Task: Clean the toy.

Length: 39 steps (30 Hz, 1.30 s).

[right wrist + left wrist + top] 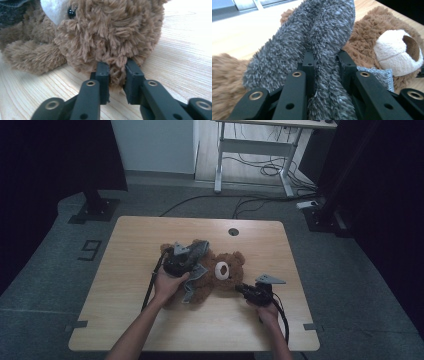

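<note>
A brown teddy bear lies on its back in the middle of the wooden table, its white muzzle facing up. A fuzzy grey cloth is draped over its body. My left gripper is over the bear's body, shut on a fold of that grey cloth, which rises between the jaws of the left gripper. My right gripper lies low on the table at the bear's head, shut on a tuft of the bear's brown fur in the right gripper view.
A round cable hole sits near the table's far edge. Beyond the table are a white desk frame with cables on the floor and a black stand base at the left. Bare wood surrounds the bear.
</note>
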### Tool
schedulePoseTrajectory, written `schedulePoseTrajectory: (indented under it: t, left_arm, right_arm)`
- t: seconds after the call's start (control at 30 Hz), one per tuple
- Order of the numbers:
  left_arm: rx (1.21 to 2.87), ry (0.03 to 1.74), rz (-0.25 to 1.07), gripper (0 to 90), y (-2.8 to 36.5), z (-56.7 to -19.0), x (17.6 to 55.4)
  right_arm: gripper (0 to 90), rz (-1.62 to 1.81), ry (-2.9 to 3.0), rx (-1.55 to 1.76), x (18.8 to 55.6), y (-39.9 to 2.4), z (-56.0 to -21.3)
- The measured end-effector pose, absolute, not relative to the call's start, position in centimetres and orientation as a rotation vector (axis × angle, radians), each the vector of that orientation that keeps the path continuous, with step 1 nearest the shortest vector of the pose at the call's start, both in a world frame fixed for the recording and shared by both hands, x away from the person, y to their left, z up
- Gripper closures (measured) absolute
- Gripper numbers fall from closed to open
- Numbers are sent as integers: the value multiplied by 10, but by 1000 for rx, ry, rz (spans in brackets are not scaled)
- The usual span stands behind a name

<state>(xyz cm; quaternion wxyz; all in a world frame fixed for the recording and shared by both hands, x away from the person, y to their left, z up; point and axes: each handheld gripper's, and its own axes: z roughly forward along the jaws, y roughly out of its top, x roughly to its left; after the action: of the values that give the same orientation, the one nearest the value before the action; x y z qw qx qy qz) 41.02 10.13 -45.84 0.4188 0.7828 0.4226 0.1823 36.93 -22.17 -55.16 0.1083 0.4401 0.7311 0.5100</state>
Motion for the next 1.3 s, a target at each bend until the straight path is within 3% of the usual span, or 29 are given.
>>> schedulePoseTrajectory:
  t: [0.23, 0.43, 0.93, 1.0, 1.13, 1.3]
  left_arm:
    - [1927, 1052, 405, 735, 111, -471, 398]
    - [1901, 1040, 399, 736, 115, -477, 386]
    - [1858, 1021, 388, 737, 123, -487, 369]
    - [1860, 1018, 395, 737, 122, -488, 367]
    - [1847, 1021, 396, 737, 123, -490, 364]
    - [1837, 1029, 392, 736, 123, -490, 360]
  right_arm:
    - [478, 1506, 2061, 1279, 363, -225, -545]
    - [318, 1605, 1999, 1246, 362, -228, -526]
    - [29, 1590, 2160, 1260, 396, -198, -520]
    - [39, 1610, 2181, 1280, 397, -198, -525]
    - [149, 1627, 2200, 1229, 393, -197, -527]
    - [378, 1613, 2204, 1216, 387, -201, -528]
